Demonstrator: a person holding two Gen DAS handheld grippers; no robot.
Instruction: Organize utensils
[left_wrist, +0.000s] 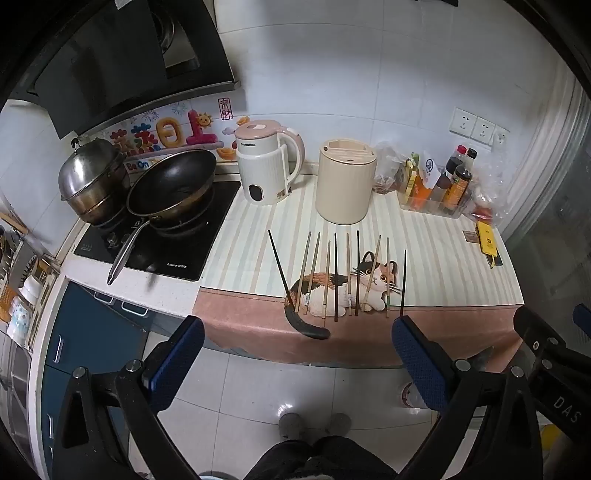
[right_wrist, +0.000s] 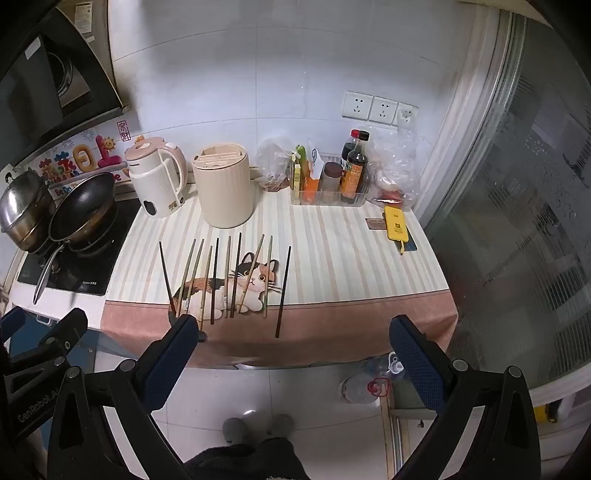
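On the cat-print mat (left_wrist: 424, 258), chopsticks (left_wrist: 336, 277) lie in a loose row before the cream holder (left_wrist: 345, 186); left gripper (left_wrist: 295, 354) and right gripper (right_wrist: 291, 354) hover wide open, empty, short of the counter edge.

- The tablecloth (right_wrist: 351, 258) has pale cream and beige stripes, a pink border and a calico cat print.
- The chopsticks (right_wrist: 229, 277) are mixed: some dark brown, some light bamboo.
- The utensil holder (right_wrist: 225, 195) is plain cream.
- The kettle (right_wrist: 157, 184) is white with a pink lid and handle.
- The phone (right_wrist: 395, 225) is yellow.
- Gripper pads (right_wrist: 417, 365) are dark blue.
- The wok (left_wrist: 173, 184) is black inside.
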